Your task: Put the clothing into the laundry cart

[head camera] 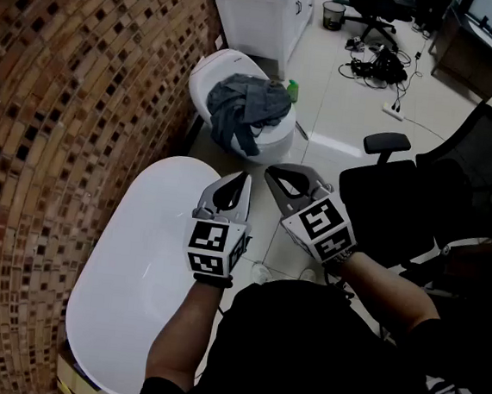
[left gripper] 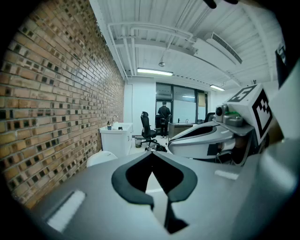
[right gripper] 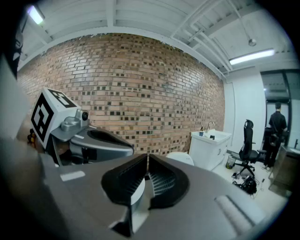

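Note:
A heap of grey-blue clothing (head camera: 242,105) lies on top of a round white tub (head camera: 208,69) by the brick wall, some way beyond both grippers. My left gripper (head camera: 246,177) and right gripper (head camera: 271,173) hang side by side in the air over the end of a white oval table (head camera: 136,259), pointing toward the clothing. Both are shut with nothing between the jaws. In the left gripper view the left gripper's (left gripper: 152,154) tips meet; in the right gripper view the right gripper's (right gripper: 147,157) ribbed pads touch. The clothing is hidden in both gripper views.
A white sink cabinet (head camera: 268,12) stands behind the tub. A small green thing (head camera: 292,90) sits beside the clothing. A black office chair (head camera: 428,196) is close on the right. Cables (head camera: 375,66) lie on the floor. A person (left gripper: 164,112) stands far off.

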The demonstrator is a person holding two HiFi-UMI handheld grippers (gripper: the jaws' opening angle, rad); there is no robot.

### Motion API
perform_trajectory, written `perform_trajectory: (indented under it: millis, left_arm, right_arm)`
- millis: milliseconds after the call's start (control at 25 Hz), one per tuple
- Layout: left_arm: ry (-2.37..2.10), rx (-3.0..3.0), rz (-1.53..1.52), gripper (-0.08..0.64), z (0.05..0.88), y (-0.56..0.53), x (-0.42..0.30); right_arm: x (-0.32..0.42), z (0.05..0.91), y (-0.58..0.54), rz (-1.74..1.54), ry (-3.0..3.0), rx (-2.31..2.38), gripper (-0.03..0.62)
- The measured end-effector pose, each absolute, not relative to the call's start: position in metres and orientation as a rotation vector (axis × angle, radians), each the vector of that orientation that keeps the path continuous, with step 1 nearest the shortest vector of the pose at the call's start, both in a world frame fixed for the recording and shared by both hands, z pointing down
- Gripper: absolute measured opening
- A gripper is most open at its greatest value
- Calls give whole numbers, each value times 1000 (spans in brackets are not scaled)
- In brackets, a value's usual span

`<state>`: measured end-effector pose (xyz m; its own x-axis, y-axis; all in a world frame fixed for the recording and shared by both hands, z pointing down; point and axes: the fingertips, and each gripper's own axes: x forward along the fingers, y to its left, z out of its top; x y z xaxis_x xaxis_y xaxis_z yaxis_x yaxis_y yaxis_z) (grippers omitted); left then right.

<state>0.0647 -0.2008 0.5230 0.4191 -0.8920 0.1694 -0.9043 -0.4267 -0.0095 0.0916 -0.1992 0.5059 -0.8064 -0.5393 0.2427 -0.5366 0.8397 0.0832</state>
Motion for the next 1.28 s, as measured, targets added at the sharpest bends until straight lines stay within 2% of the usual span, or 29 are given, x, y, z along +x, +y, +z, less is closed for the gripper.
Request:
perform_trajectory:
  millis: [400, 680, 1000, 1280]
  left_arm:
    - [-1569, 2587, 254, 3, 544, -246, -6]
    - [-1573, 2531, 241, 3, 597, -315, -41]
    - [-1595, 2401, 235, 9, 696, -466, -106]
    - [-1511, 2234, 195, 36, 771, -696, -217]
  right_arm:
    - [17, 536, -243, 41, -2721, 853, 64]
    - [-13, 596, -319, 100, -2671, 842, 137]
    - [-70, 709, -479, 212, -2564, 786, 232]
    - [-171, 802, -713, 376, -2402, 776, 300]
